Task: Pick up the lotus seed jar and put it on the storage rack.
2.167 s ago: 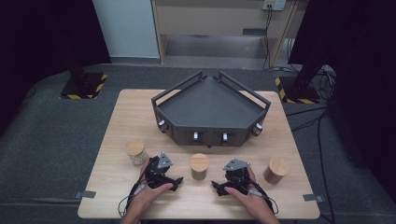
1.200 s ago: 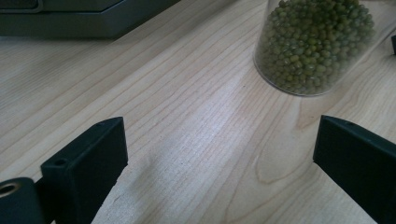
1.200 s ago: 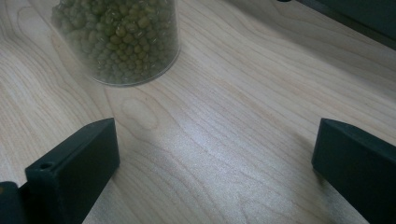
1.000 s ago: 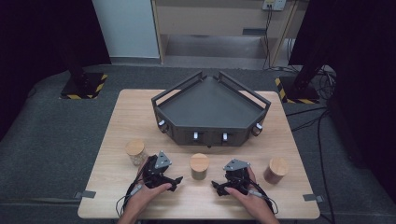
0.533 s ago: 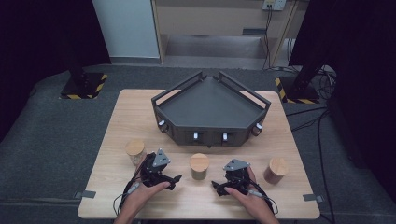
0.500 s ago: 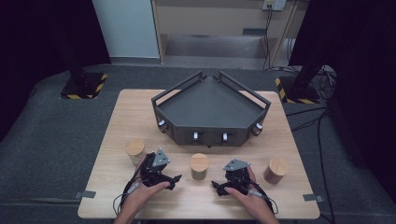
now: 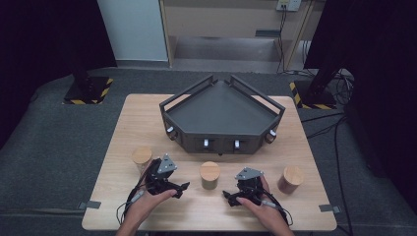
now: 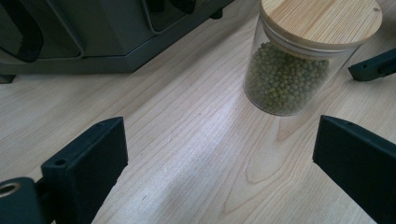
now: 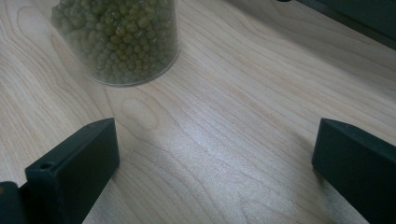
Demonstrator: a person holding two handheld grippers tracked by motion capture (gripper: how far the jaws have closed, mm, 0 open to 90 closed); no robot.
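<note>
Three glass jars with wooden lids stand in a row on the table: a left jar [image 7: 141, 157], a middle jar of green beans [image 7: 210, 175] and a right jar [image 7: 290, 178]. My left gripper [image 7: 175, 185] is open just left of the middle jar, and my right gripper [image 7: 233, 194] is open just right of it. In the left gripper view the bean jar [image 8: 286, 79] stands ahead and to the right of the open left gripper [image 8: 219, 154]. In the right gripper view the bean jar [image 9: 116, 39] stands ahead-left of the open right gripper [image 9: 215, 158]. Neither gripper touches the jar.
A dark angular tray with handle rails [image 7: 222, 114] sits at the middle back of the wooden table [image 7: 137, 118]; its front wall [image 8: 93, 37] is close ahead of the grippers. Bare wood lies between the jars and the front edge.
My left gripper has shifted slightly to the left. The right gripper and the jars have stayed in place.
</note>
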